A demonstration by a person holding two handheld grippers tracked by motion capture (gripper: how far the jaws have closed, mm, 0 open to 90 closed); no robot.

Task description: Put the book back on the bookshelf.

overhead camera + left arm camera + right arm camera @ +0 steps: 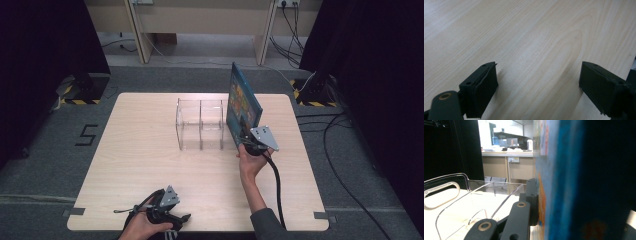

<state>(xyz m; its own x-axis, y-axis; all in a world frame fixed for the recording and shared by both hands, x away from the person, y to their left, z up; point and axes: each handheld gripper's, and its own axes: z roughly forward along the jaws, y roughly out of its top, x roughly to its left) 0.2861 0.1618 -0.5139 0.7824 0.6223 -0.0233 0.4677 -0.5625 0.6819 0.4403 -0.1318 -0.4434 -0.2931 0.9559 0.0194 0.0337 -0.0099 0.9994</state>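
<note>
Right gripper (248, 136) clamped on the lower near corner of a blue picture book (242, 102), jaws closed tight on its cover. Book held upright on edge, leaning slightly, its illustrated face turned toward the left side of the table (140, 165). It stands just beside the right-hand wall of a clear plastic organizer (200, 124); whether book and wall touch cannot be told from the high view. Organizer sits near the middle of the table, toward the far edge, two compartments side by side, both see-through. In the right gripper view the book (564, 182) takes up the right half as a blurred blue and orange surface, one black jaw pressed flat against it; the organizer (456, 197) lies to the left, a curved transparent wall with an oval handle slot. Left gripper (167, 202) rests low at the near edge of the table, well apart from book and organizer. Left gripper view: jaws spread wide, bare pale wood (536, 45) between them, nothing held.
</note>
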